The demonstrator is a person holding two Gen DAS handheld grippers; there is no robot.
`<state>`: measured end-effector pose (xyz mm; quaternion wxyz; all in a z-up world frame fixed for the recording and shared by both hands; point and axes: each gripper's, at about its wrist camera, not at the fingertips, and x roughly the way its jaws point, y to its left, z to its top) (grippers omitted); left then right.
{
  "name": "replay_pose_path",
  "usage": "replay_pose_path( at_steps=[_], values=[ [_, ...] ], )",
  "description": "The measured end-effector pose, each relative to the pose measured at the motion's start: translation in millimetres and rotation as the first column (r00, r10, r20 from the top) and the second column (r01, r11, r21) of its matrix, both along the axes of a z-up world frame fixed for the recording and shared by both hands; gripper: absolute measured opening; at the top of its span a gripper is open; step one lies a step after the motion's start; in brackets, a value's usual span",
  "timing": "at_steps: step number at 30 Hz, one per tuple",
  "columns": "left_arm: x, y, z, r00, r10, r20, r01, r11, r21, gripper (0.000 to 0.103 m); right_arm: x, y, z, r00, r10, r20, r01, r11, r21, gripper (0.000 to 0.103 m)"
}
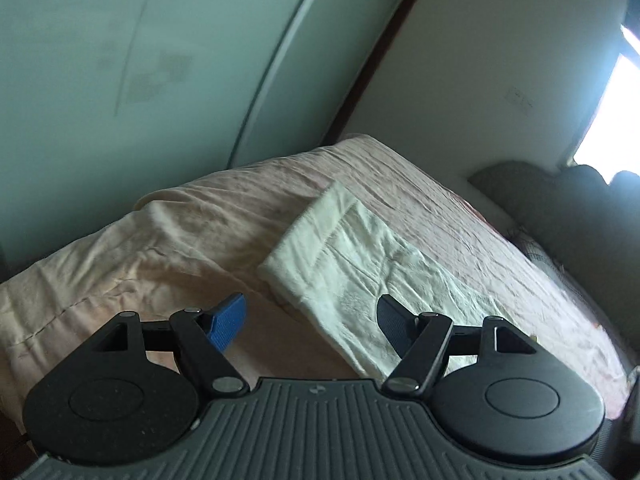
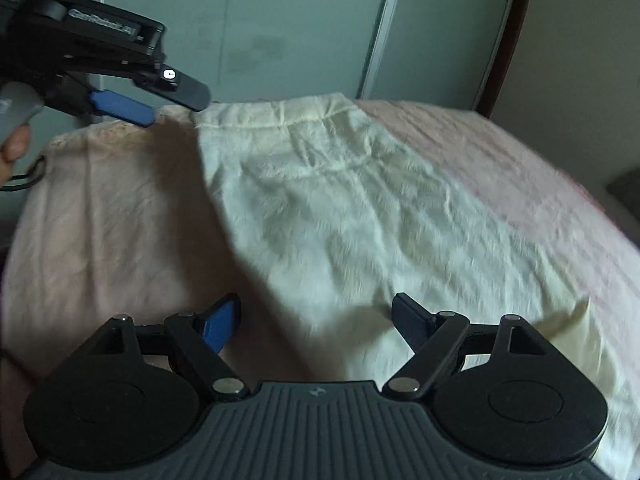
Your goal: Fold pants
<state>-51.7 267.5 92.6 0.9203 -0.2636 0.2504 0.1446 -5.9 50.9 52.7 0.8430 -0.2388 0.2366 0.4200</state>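
Note:
Cream-white pants (image 1: 360,264) lie flat on the pink bedspread (image 1: 160,248), waistband toward the far end. In the right wrist view the pants (image 2: 360,216) run from the waistband at the top to the near right. My left gripper (image 1: 312,320) is open and empty, held above the bed near the pants' left edge. It also shows in the right wrist view (image 2: 176,104) at the upper left, above the waistband corner. My right gripper (image 2: 316,316) is open and empty, just above the pants' near left edge.
Sliding wardrobe doors (image 1: 160,60) stand behind the bed. A dark wooden frame (image 1: 384,48) and a white wall are to the right. Dark cushions (image 1: 560,208) lie beside the bed under a bright window (image 1: 612,112).

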Motion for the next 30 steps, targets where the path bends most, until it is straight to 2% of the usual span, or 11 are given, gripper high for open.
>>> replay_pose_path(
  at_steps=[2,5,8,9,10,11,13,14,19,23,30],
  values=[
    [-1.5,8.3,-2.2,1.000,0.022,-0.004,-0.022,0.999,-0.050,0.074,6.4,15.3,0.0,0.998,-0.009,0.067,0.011,0.999,-0.030,0.083],
    [-2.5,23.6,-8.1,0.999,0.036,0.005,-0.035,0.982,-0.187,0.074,13.4,31.6,2.3,0.995,0.005,0.101,-0.001,0.999,-0.045,0.083],
    [-3.8,41.8,-15.8,0.998,0.058,0.022,-0.046,0.925,-0.378,0.074,17.8,43.5,3.3,0.992,0.022,0.125,-0.016,0.999,-0.049,0.082],
    [-3.9,45.5,-17.1,0.997,0.067,0.031,-0.047,0.907,-0.419,0.074,19.4,46.1,4.0,0.992,0.016,0.127,-0.010,0.999,-0.044,0.078],
    [-3.0,48.2,-17.4,0.997,0.069,0.039,-0.045,0.893,-0.448,0.076,20.7,47.5,5.0,0.993,0.022,0.113,-0.018,0.999,-0.034,0.068],
    [-1.5,50.1,-17.5,0.997,0.069,0.044,-0.040,0.882,-0.470,0.078,22.6,47.9,6.4,0.997,0.040,0.073,-0.038,0.999,-0.027,0.049],
    [3.9,53.1,-19.2,0.996,0.069,0.048,-0.035,0.858,-0.512,0.082,21.0,48.3,8.2,0.997,0.042,0.061,-0.041,0.999,-0.018,0.041],
    [7.5,54.8,-20.8,0.996,0.074,0.048,-0.038,0.850,-0.526,0.082,19.0,49.3,7.2,0.996,0.053,0.074,-0.051,0.998,-0.027,0.036],
    [27.9,58.4,-31.2,0.996,0.093,0.012,-0.069,0.820,-0.569,0.083,24.5,42.3,10.9,0.999,0.036,0.020,-0.037,0.999,0.015,0.033],
    [40.2,54.7,-26.3,0.995,0.093,0.026,-0.064,0.840,-0.538,0.081,29.9,36.9,12.0,0.999,0.022,-0.041,-0.019,0.998,0.056,0.032],
    [58.3,57.5,-26.1,0.997,0.080,0.006,-0.065,0.843,-0.534,0.076,38.4,32.2,15.0,0.994,0.011,-0.111,0.001,0.995,0.101,0.032]
  ],
)
